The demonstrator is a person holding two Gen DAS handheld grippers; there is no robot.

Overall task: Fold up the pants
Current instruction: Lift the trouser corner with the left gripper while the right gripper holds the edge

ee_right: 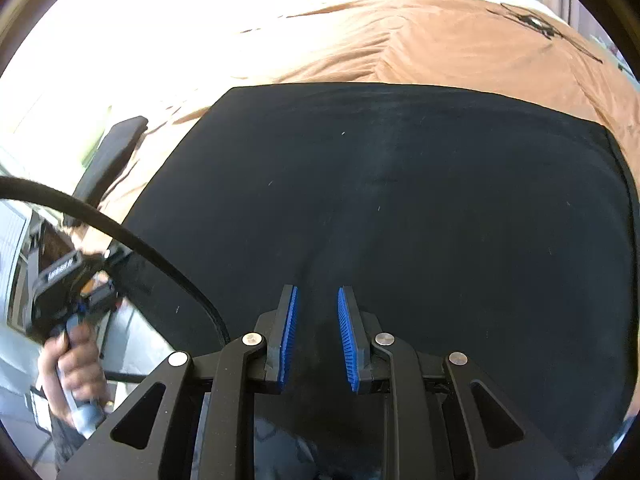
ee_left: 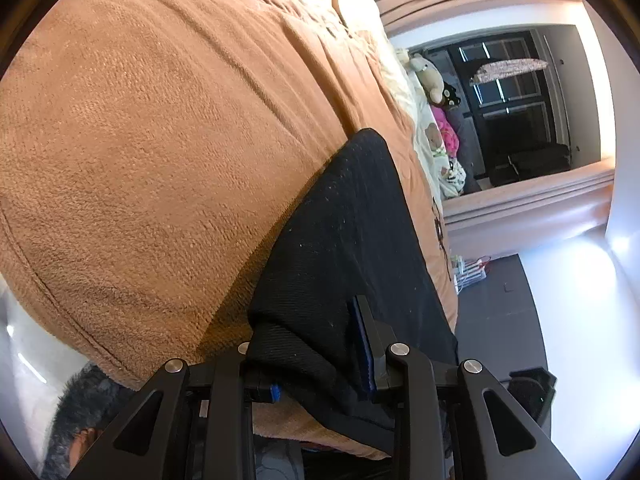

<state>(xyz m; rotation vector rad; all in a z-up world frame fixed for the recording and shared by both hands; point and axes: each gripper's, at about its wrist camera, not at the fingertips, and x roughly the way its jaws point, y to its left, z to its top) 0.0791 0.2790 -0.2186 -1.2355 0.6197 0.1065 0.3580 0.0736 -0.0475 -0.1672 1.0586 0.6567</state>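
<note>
The black pants (ee_right: 400, 200) lie folded flat on a brown blanket (ee_right: 440, 44) on a bed. My right gripper (ee_right: 318, 296) hovers open just above the near part of the pants, blue pads apart, holding nothing. In the left wrist view the pants (ee_left: 352, 216) run as a dark strip along the blanket (ee_left: 140, 140). My left gripper (ee_left: 316, 332) has pants fabric draped between its jaws; one blue pad (ee_left: 362, 340) shows, the other finger is hidden under the cloth. The left gripper (ee_right: 68, 284) also shows in the right wrist view, held in a hand at the pants' left edge.
A dark slim object (ee_right: 112, 156) lies on the blanket left of the pants. Plush toys (ee_left: 432, 80) and pillows sit at the bed's head. A dark window (ee_left: 516, 104) and grey floor (ee_left: 504, 312) lie beyond the bed. A black cable (ee_right: 120, 236) crosses the right wrist view.
</note>
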